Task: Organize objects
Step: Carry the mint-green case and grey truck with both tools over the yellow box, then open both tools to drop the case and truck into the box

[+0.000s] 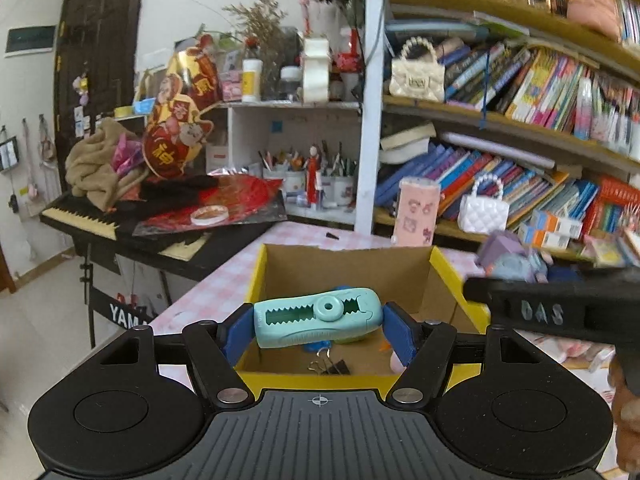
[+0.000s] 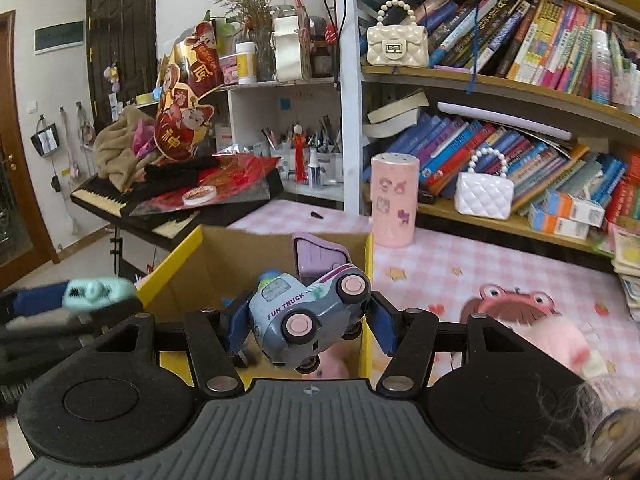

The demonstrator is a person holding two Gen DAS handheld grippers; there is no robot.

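A mint-green correction tape dispenser (image 1: 318, 317) is pinched lengthwise between the blue pads of the left gripper (image 1: 319, 330) and is held above the open cardboard box (image 1: 440, 300), over its near-left part, evidently so that it can be let go straight into the box. A grey toy truck (image 2: 308, 318) marked FUN TRUCK, its lilac flap raised, is clamped on its side between the fingers of the right gripper (image 2: 306, 330), which hangs over the near-right corner of the same box; the tilt is judged to come from the grasp, not from any purpose. On the box floor a black binder clip (image 1: 334, 366) lies by the near wall, with blue, green and orange items half hidden under the dispenser, and something pink sits beneath the truck.

The box stands on a desk with a pink checked cloth (image 2: 460, 256). A pink cylindrical container (image 2: 394, 200) is seen just beyond the box's far-right corner, and a pink frog plush (image 2: 532, 320) lies to its right. Both grippers share the opening, close together, so a collision between them is the chief obstruction; the box walls are cleared by both loads.
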